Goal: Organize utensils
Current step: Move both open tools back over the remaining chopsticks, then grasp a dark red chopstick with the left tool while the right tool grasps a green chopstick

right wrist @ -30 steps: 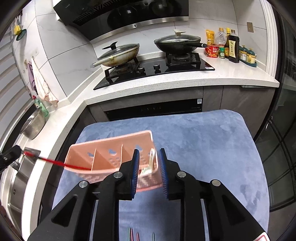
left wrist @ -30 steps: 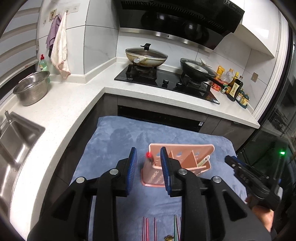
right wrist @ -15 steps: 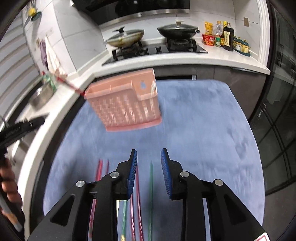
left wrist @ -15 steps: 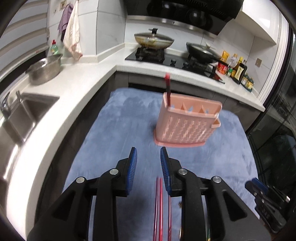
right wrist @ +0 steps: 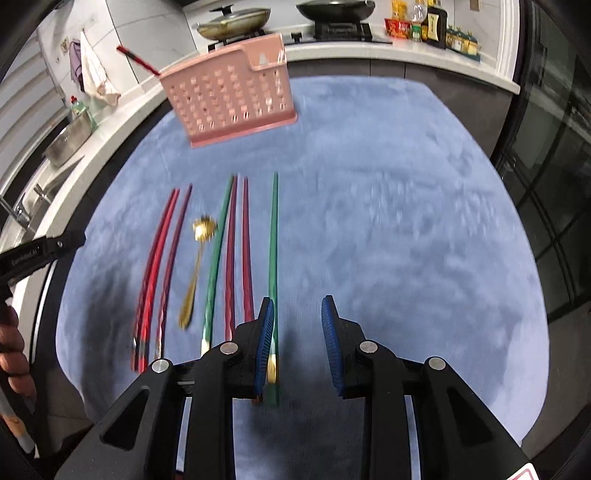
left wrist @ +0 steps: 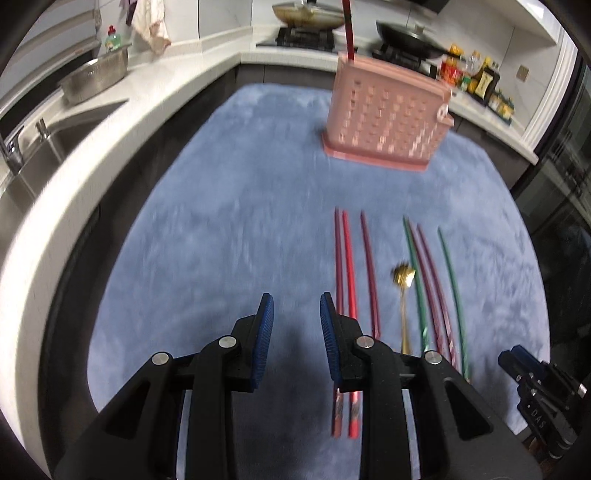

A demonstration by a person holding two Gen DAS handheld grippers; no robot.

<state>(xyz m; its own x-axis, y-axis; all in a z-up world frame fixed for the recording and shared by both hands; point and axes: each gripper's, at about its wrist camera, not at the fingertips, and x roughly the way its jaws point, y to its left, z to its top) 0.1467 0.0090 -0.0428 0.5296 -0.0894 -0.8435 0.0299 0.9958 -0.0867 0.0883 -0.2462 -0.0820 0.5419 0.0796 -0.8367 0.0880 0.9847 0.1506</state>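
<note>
A pink slotted utensil holder [left wrist: 386, 112] stands upright on the blue mat [left wrist: 229, 221], with one red chopstick [left wrist: 347, 29] sticking out of its left end; it also shows in the right wrist view [right wrist: 232, 96]. Several red, maroon and green chopsticks [right wrist: 229, 258] and a gold spoon [right wrist: 197, 258] lie in a row on the mat in front of it. My left gripper [left wrist: 293, 336] is open and empty, just left of the red chopsticks [left wrist: 347, 266]. My right gripper [right wrist: 297, 339] is open and empty, beside the rightmost green chopstick [right wrist: 273, 258].
A white L-shaped counter [left wrist: 122, 122] wraps the left and back, with a sink [left wrist: 33, 158], a steel bowl [left wrist: 96, 79], a hob with two pans [right wrist: 236, 27] and sauce bottles [right wrist: 428, 24]. Dark glass doors [right wrist: 554, 184] stand to the right.
Both grippers have pulled back and down from the holder, towards the near end of the mat. The row of chopsticks and the spoon is now in full view. The holder stands farther off.
</note>
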